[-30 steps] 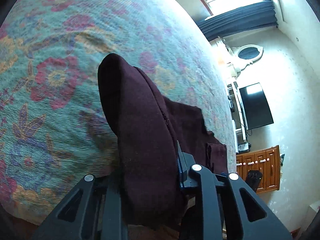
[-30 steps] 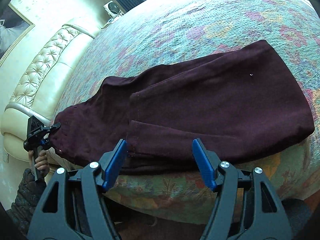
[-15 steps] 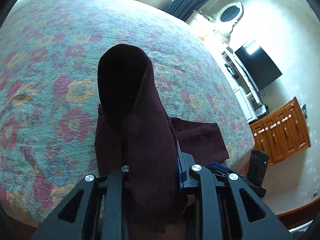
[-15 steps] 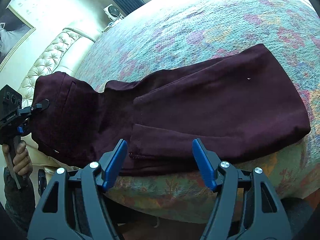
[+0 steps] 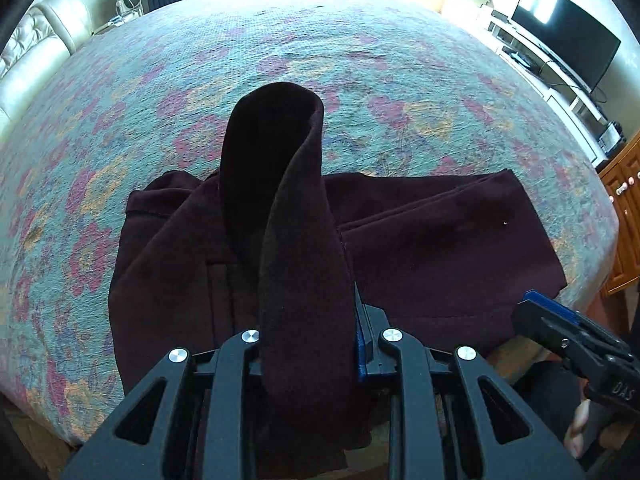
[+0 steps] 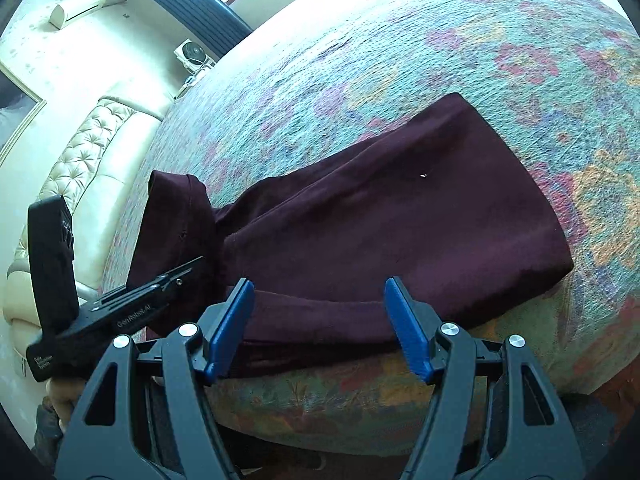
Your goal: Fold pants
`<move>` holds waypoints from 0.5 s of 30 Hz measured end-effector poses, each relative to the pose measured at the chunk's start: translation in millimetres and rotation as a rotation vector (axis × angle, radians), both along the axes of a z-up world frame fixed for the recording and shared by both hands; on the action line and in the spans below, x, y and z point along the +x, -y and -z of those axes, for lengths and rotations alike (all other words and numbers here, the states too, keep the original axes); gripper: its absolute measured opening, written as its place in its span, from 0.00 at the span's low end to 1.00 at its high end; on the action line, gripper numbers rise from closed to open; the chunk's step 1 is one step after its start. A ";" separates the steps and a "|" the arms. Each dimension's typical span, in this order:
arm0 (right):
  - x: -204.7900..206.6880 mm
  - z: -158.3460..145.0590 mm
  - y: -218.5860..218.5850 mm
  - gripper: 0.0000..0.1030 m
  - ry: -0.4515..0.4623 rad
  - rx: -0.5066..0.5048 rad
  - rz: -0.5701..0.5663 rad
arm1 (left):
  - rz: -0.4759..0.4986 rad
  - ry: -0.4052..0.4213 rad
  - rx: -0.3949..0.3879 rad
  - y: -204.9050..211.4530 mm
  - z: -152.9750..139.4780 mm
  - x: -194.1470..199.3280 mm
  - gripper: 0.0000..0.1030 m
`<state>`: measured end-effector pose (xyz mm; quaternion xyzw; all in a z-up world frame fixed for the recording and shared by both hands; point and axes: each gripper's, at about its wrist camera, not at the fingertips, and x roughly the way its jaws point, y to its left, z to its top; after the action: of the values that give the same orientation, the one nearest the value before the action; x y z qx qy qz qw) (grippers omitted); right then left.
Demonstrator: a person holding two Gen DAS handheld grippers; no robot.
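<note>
Pants (image 5: 440, 240) end inside left claw (image 5: 308, 344)

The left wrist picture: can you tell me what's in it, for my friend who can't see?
The left claw is shut on a fold of dark maroon pants, lifting it into a tall loop while the rest lies flat on a bed with a flowery bedspread. The right claw pokes in at the lower right, and a black TV stands in the far corner.

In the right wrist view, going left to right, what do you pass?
Cream sofa → left hand-held gripper clamped on the raised end of the pants → flat folded pants → bare floral bedspread.
</note>
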<state>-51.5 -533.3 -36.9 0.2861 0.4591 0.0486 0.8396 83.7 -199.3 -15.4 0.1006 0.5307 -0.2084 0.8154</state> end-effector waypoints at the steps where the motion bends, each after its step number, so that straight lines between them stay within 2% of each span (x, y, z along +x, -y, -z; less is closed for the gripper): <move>1: -0.2 0.9 1.5 0.66 -0.001 0.002 0.006 | -0.001 0.009 0.015 2.3 2.6 -0.7 0.23; 15: -0.5 6.1 12.1 0.66 -0.012 0.025 0.036 | -0.023 0.112 0.165 29.8 17.9 -13.6 0.25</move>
<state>-52.0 -545.4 -43.0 0.3051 0.4581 0.0376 0.8340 70.1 -229.1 -33.3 0.1731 0.5007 -0.1487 0.8350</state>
